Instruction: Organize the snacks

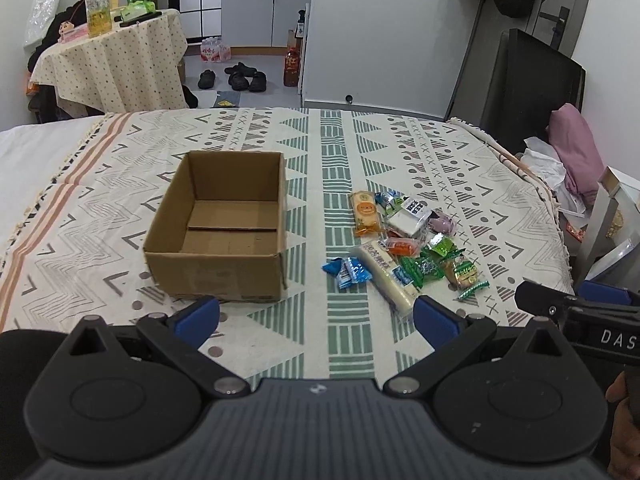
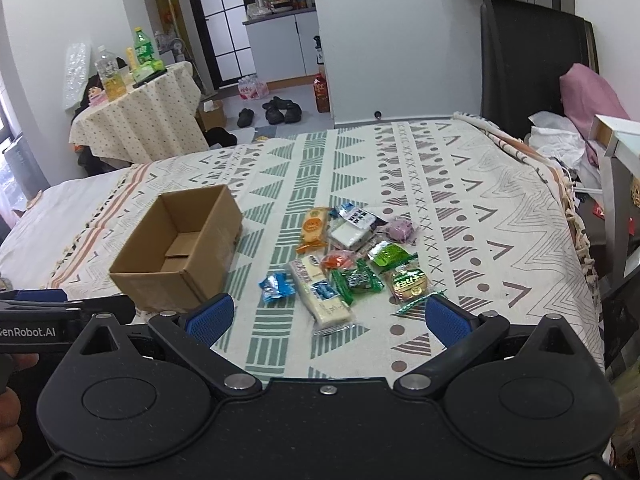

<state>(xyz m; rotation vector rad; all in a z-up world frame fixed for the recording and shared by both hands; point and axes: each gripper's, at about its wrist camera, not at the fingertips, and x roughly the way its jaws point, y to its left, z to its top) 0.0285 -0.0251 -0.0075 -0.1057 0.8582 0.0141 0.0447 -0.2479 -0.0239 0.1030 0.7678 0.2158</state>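
An empty brown cardboard box (image 1: 224, 224) (image 2: 180, 246) stands open on the patterned bedspread (image 1: 320, 152). To its right lies a pile of several wrapped snacks (image 1: 404, 240) (image 2: 348, 256): a long white bar (image 1: 390, 276) (image 2: 322, 292), a blue packet (image 1: 347, 273) (image 2: 276, 286), an orange packet (image 1: 365, 213) (image 2: 314, 228), green ones. My left gripper (image 1: 316, 320) hovers open near the bed's front edge, below the box and pile, holding nothing. My right gripper (image 2: 328, 316) is open too, just short of the white bar. Each gripper shows at the edge of the other's view.
A pink pillow (image 2: 592, 96) and crumpled white cloth lie at the bed's right edge by a dark headboard (image 1: 532, 80). Beyond the bed stand a small table (image 1: 112, 60) with bottles, shoes (image 1: 240, 76) on the floor and a white wall.
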